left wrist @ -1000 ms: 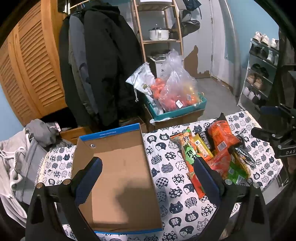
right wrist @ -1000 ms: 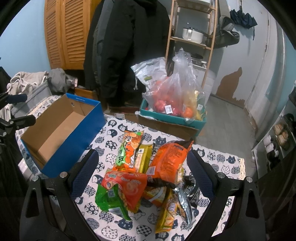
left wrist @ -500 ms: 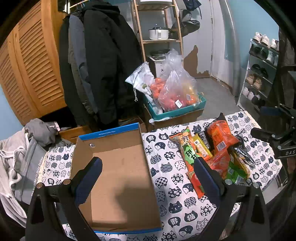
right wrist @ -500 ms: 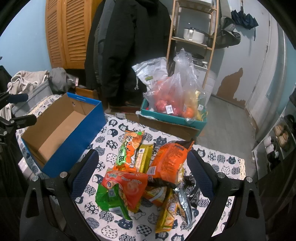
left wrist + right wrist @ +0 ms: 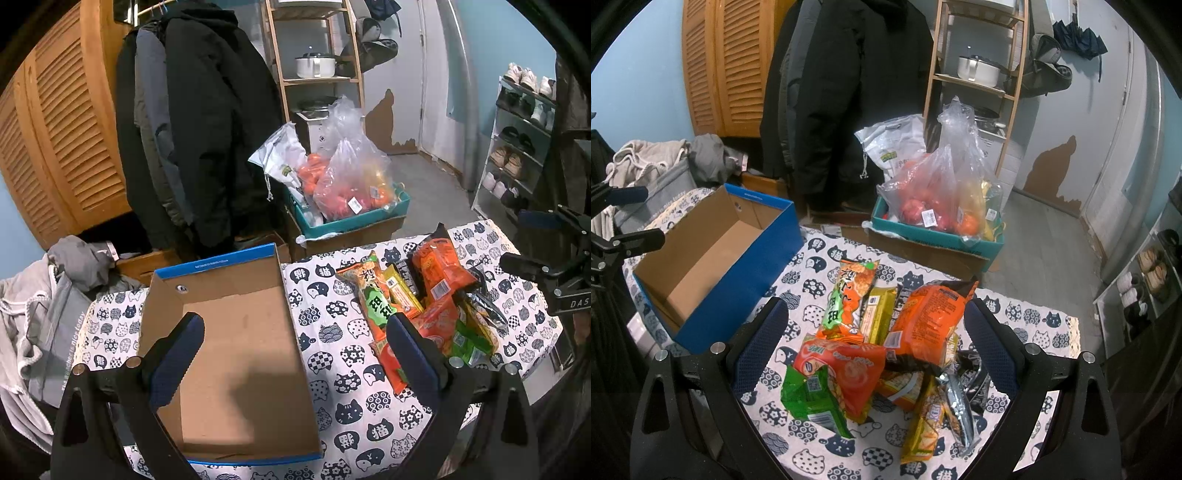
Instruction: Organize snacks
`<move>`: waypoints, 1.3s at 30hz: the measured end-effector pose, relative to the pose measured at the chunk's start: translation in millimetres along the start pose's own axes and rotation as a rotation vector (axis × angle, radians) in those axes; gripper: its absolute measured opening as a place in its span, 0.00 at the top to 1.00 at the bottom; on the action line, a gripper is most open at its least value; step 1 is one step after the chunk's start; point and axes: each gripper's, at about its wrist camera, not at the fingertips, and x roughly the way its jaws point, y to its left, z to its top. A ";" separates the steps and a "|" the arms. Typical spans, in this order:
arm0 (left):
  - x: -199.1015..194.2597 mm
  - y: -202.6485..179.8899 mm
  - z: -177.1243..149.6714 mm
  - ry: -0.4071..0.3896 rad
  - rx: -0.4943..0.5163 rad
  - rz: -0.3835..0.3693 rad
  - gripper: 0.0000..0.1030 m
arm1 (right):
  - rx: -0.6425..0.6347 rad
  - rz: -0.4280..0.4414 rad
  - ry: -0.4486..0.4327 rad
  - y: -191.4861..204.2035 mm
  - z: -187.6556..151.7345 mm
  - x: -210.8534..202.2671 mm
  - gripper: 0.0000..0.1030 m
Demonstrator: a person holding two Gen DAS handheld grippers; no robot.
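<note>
An empty blue cardboard box (image 5: 240, 354) (image 5: 713, 258) lies open on the cat-print tablecloth (image 5: 332, 332). A pile of snack packets (image 5: 886, 332) (image 5: 424, 306) lies to its right, with a big orange bag (image 5: 931, 321) on top and a green-and-orange packet (image 5: 827, 387) at the front. My left gripper (image 5: 295, 328) is open and empty above the box's right side. My right gripper (image 5: 873, 317) is open and empty above the snack pile.
Beyond the table a teal crate (image 5: 351, 218) holds plastic bags of fruit. Dark coats (image 5: 207, 129) hang at the back, beside a wooden shelf (image 5: 317, 74). Grey clothes (image 5: 44, 302) lie left. A shoe rack (image 5: 517, 147) stands right.
Both grippers have drifted very slightly; the views shift a little. Nothing on the table has moved.
</note>
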 end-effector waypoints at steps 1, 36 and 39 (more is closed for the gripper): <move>-0.3 -0.8 -0.5 0.001 0.001 -0.002 0.03 | 0.000 0.001 0.000 -0.1 0.1 0.0 0.08; 0.2 -9.0 -2.1 0.009 0.008 -0.009 0.03 | -0.001 0.000 0.001 3.6 0.8 -1.8 0.08; 1.3 -10.5 -1.8 0.008 0.011 -0.013 0.03 | -0.001 0.000 0.002 3.3 0.8 -2.0 0.08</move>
